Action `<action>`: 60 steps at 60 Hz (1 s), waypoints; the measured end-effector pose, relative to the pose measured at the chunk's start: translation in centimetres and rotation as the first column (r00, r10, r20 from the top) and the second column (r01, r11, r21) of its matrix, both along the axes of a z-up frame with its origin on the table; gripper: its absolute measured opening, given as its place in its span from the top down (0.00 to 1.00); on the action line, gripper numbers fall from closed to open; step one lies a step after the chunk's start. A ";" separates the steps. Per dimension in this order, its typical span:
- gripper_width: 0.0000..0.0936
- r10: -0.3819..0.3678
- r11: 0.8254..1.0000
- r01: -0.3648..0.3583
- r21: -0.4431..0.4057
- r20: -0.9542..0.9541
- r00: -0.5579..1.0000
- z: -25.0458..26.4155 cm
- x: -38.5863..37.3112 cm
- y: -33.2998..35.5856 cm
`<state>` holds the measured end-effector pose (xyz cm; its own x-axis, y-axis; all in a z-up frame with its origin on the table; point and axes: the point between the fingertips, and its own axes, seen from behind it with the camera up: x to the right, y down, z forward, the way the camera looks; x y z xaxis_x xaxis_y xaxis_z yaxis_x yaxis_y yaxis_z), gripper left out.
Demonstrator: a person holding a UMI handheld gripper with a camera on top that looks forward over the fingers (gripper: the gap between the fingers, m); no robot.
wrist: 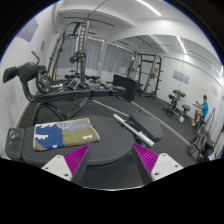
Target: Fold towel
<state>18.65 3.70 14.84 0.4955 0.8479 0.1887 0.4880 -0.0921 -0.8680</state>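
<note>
I hold the hand-held gripper (112,160) spread and empty, raised for an overview; the towel (66,133) lies flat on the dark worktop (105,135), just beyond its left finger.

Towel (66,134): folded flat rectangle, blue-green-tan patchy print, pale edge, lying on dark counter (105,150), 11 o'clock from tool fingertips.

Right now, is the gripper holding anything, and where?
Nothing is held. The gripper is open and empty; the folded towel lies on the bench just beyond the fingers.
</note>
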 end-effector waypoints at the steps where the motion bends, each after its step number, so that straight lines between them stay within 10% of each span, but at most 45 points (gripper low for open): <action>1: 0.08 0.003 1.000 -0.003 0.001 -0.002 1.000 0.0 -0.1 0.0; 38: 0.09 0.183 0.983 -0.183 0.003 -0.032 0.983 0.5 -5.1 -7.6; 60: 0.09 0.390 0.912 -0.394 -0.114 -0.056 0.919 -0.4 -7.6 -18.4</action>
